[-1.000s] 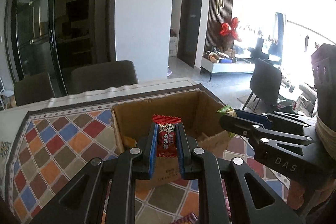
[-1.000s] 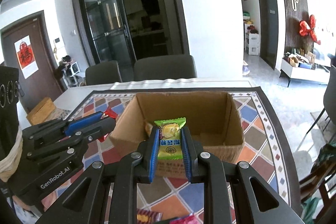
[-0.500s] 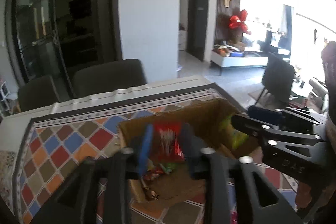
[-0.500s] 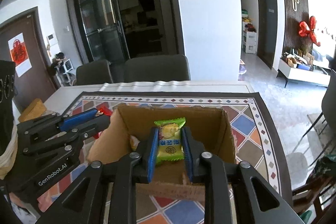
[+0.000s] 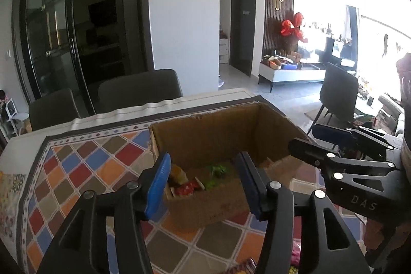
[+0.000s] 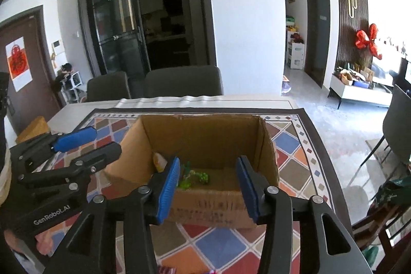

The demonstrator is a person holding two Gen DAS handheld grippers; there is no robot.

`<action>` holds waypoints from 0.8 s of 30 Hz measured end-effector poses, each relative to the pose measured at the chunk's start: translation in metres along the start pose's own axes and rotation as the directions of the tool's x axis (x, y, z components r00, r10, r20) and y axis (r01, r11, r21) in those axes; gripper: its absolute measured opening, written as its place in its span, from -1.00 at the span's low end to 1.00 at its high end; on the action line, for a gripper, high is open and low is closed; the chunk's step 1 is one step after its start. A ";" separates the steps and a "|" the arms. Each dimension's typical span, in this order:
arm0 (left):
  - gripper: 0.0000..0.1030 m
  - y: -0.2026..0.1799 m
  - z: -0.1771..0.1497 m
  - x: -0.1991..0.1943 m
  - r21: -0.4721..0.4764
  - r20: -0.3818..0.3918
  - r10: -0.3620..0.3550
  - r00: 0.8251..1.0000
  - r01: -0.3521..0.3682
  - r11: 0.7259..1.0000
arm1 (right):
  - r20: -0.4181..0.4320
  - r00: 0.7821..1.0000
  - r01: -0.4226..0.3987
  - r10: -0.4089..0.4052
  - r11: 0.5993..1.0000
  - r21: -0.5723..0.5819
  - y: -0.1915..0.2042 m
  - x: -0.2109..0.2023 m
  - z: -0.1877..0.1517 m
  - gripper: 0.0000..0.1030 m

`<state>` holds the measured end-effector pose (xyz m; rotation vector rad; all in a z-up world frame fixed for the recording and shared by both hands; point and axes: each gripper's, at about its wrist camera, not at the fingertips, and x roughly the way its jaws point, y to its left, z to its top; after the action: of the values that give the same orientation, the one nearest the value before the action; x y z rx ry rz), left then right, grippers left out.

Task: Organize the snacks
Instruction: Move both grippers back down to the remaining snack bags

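1. Cardboard box [image 5: 205,135] [image 6: 205,138]: open-topped, flaps off or folded, standing on the patterned table mat; both grippers point down over its near wall.
2. Snack packets, inside the box on its floor: a red packet [image 5: 186,188] near the left corner, a yellow packet [image 5: 177,175] [image 6: 159,161] against the left wall, green packets [image 5: 217,171] [image 6: 195,176] towards the middle. None touches a gripper pad.
3. Left gripper [image 5: 203,184]: jaws opening, blue pads apart, nothing between them; the box interior shows through the gap.
4. Right gripper [image 6: 208,182]: jaws opening, blue pads apart, nothing gripped; green packets lie below and beyond the gap.
5. Each gripper appears in the other's view, the two side by side at the box's near edge.
6. Table mat [image 5: 84,166] [image 6: 290,145]: coloured diamond tiles with a dark border, covering the white table [image 5: 154,107].
7. Loose wrappers [image 5: 244,268] at the mat's near edge, partly hidden.
8. Two dark chairs [image 6: 179,81] behind the table, then glass doors.
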<state>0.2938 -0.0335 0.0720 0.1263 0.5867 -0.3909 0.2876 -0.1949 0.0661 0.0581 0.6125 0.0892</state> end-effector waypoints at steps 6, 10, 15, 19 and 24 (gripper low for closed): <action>0.05 -0.007 -0.022 -0.031 -0.004 0.011 -0.012 1.000 0.012 1.000 | 0.004 1.000 -0.027 0.027 0.999 -0.017 0.010 -0.022 -0.020 0.03; 0.07 -0.012 -0.036 -0.049 0.006 0.014 -0.021 1.000 0.021 1.000 | -0.002 0.999 -0.046 0.046 0.999 -0.017 0.014 -0.033 -0.034 0.04; 0.12 -0.021 -0.049 -0.065 0.024 0.016 -0.020 1.000 0.020 1.000 | -0.012 0.998 -0.064 0.063 0.998 -0.021 0.017 -0.044 -0.051 0.05; 0.14 -0.027 -0.062 -0.074 0.022 0.005 -0.026 1.000 0.026 0.999 | -0.019 0.998 -0.058 0.057 0.998 -0.015 0.015 -0.051 -0.065 0.18; 0.16 -0.036 -0.081 -0.080 0.023 -0.020 -0.034 0.999 0.034 0.999 | -0.049 0.996 -0.072 0.071 0.997 -0.024 0.016 -0.056 -0.079 0.18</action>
<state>0.1773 -0.0220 0.0499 0.1428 0.6047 -0.4299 0.1957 -0.1829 0.0349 0.0528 0.6578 0.1683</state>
